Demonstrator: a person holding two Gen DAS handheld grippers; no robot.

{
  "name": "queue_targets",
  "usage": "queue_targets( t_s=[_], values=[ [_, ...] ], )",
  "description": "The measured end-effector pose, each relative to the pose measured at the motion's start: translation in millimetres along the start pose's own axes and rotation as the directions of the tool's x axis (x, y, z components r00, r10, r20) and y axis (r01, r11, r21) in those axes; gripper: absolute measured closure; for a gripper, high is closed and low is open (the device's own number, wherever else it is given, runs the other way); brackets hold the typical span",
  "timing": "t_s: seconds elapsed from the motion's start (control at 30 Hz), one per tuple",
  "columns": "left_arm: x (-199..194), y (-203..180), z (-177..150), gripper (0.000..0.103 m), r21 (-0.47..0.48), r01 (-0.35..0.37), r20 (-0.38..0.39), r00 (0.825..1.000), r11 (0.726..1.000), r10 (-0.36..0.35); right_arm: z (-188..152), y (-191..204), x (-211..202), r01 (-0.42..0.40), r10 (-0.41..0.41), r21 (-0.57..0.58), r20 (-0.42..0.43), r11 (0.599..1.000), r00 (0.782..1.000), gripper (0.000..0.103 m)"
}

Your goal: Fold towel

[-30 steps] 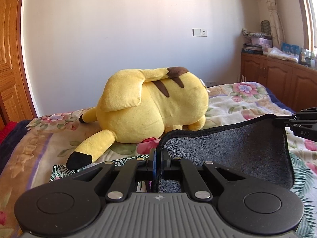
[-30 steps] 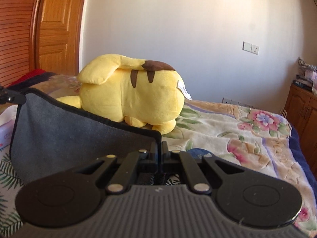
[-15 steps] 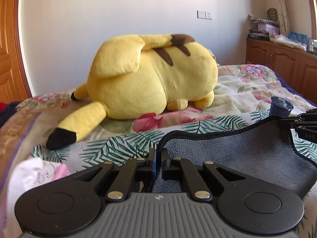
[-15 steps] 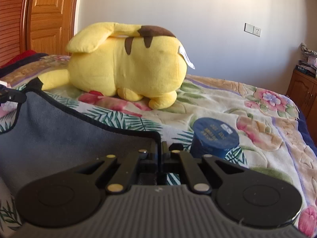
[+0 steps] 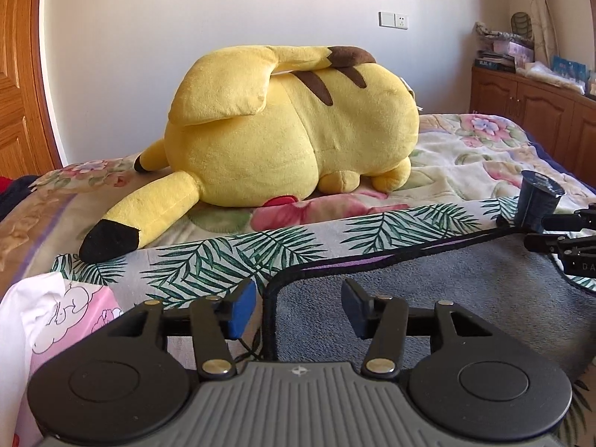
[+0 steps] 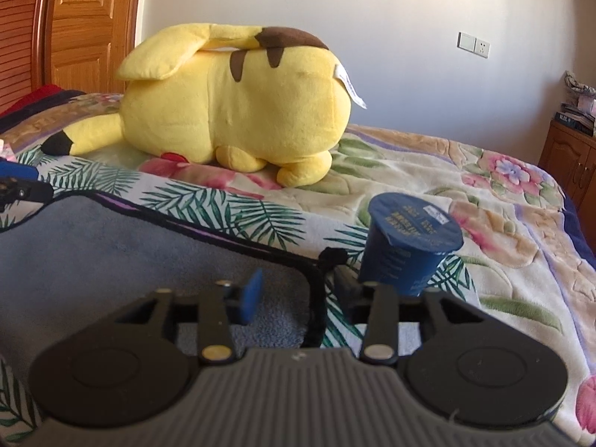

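Note:
A grey towel (image 5: 447, 290) with black trim lies flat on the bed's palm-leaf sheet; it also shows in the right wrist view (image 6: 130, 246). My left gripper (image 5: 298, 307) is open, its jaws either side of the towel's far left corner. My right gripper (image 6: 298, 290) is open, its jaws either side of the far right corner. Neither holds the cloth. Each gripper's tips show at the other view's edge.
A big yellow plush (image 5: 290, 130) lies beyond the towel. A dark blue cup (image 6: 406, 246) stands just right of the right gripper. A pink and white cloth (image 5: 48, 316) lies at the left. Wooden cabinets (image 5: 540, 111) stand at the right.
Both grippers lowered the towel's edge onto the bed, then opened and let go of its corners. The towel now lies flat.

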State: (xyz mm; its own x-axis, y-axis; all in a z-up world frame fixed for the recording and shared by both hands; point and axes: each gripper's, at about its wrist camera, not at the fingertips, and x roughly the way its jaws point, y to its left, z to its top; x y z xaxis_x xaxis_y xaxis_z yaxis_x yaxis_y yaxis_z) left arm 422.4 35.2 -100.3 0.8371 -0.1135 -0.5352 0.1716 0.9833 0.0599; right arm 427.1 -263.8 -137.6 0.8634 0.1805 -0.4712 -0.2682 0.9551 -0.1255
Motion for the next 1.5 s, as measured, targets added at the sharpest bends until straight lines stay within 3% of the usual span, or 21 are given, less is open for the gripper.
queue_targets(
  t_s=[0.17,0.37,0.93,1.23,1.37,1.5],
  values=[
    [-23.7,-7.2,2.5,0.058,0.010,0.012,0.011,1.000,1.000,-0.012,8.5,1.2,-22.8,-0.040,0.040,0.029,0.004,0.999,0.999,0.058],
    [-60.2,-12.2,2.8,0.057,-0.013,0.026,0.007,1.000,1.000,-0.026,11.0,8.0,-62.5,-0.089,0.090,0.114,-0.001,0.989,0.996,0.058],
    [-163.0,-20.4,0.7,0.045,0.005,0.031,0.013,0.999,1.000,-0.031,18.0,30.5,-156.1,-0.097,0.096,0.092,0.014,0.991,0.995,0.056],
    [-206.3,-29.1,1.3,0.034,0.021,0.024,0.020,0.999,0.999,-0.024,19.1,36.5,-190.0,-0.071,0.069,0.095,0.024,0.993,0.997,0.035],
    [-222.4,-36.1,-1.8,0.031,0.031,0.017,0.022,1.000,0.999,-0.018,19.3,38.3,-205.9,-0.058,0.054,0.097,0.040,0.994,0.998,0.015],
    [-238.2,-41.3,-4.1,0.027,0.029,0.020,0.026,0.999,0.999,-0.021,20.4,36.5,-219.0,-0.047,0.042,0.103,0.047,0.994,0.998,0.013]
  ],
)
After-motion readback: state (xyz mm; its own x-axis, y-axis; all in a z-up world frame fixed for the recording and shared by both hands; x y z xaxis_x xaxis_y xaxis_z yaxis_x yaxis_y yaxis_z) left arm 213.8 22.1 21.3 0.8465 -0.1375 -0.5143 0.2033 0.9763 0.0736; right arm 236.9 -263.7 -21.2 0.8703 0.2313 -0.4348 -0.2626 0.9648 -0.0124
